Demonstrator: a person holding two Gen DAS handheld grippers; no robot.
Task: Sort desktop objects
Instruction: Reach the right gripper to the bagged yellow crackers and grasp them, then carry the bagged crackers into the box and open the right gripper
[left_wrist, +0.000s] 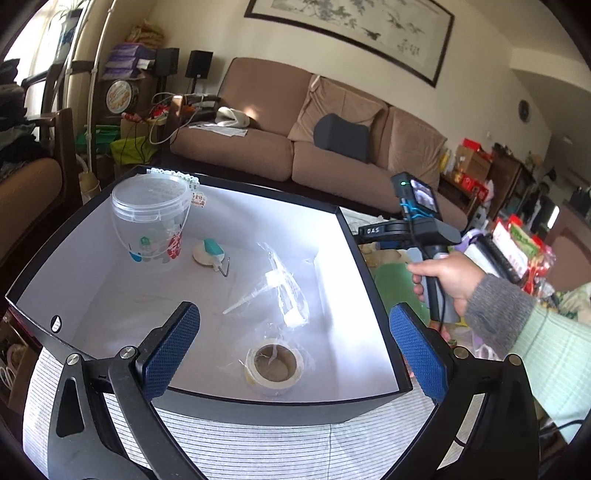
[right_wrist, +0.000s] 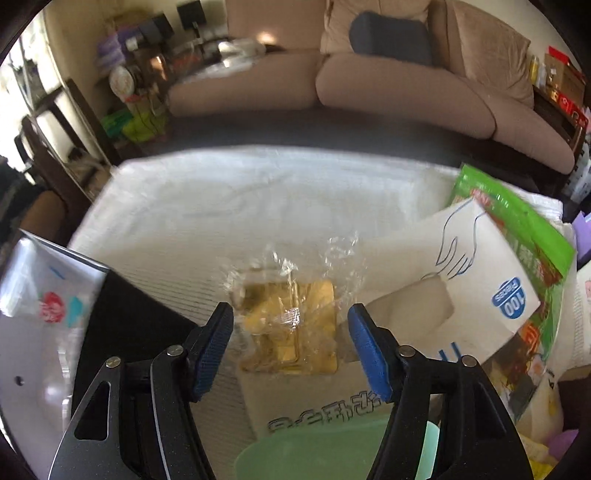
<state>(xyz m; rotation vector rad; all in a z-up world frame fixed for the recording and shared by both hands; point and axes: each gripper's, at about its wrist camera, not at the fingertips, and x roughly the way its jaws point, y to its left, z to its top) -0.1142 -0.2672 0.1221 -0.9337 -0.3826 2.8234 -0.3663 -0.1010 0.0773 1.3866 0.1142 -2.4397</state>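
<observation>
One open box (left_wrist: 373, 295), black outside and white inside, stands on the table (left_wrist: 258, 443), which is covered by a white striped cloth. Inside the box, four items are counted: one clear plastic bucket (left_wrist: 151, 218) with a lid and printed figures, standing upright in the far left corner; one small hook (left_wrist: 212, 254) with a teal body on a round base, lying just beside the bucket; one white pump nozzle in a clear bag (left_wrist: 277, 291), lying near the middle; one roll of pale tape (left_wrist: 275, 363), lying flat near the front wall.

The left gripper (left_wrist: 295, 354) hovers over the front edge of the box. Its two blue-padded fingers (left_wrist: 173, 350) stand wide apart, with nothing between them.

The right gripper (right_wrist: 291, 350) is held by one hand (left_wrist: 448, 275) in a grey cuff, to the right of the box. Its two fingers (right_wrist: 212, 350) are partly open and press on nothing. Below them lies one clear packet with yellow contents (right_wrist: 295, 325), resting on a pale carton; the right wrist view is blurred, so the contents cannot be identified. To the right lie one white glove box (right_wrist: 480, 266) marked "100" and one green packet (right_wrist: 517, 218) behind it. One green bowl (right_wrist: 314, 450) sits at the lower edge of this view.
</observation>
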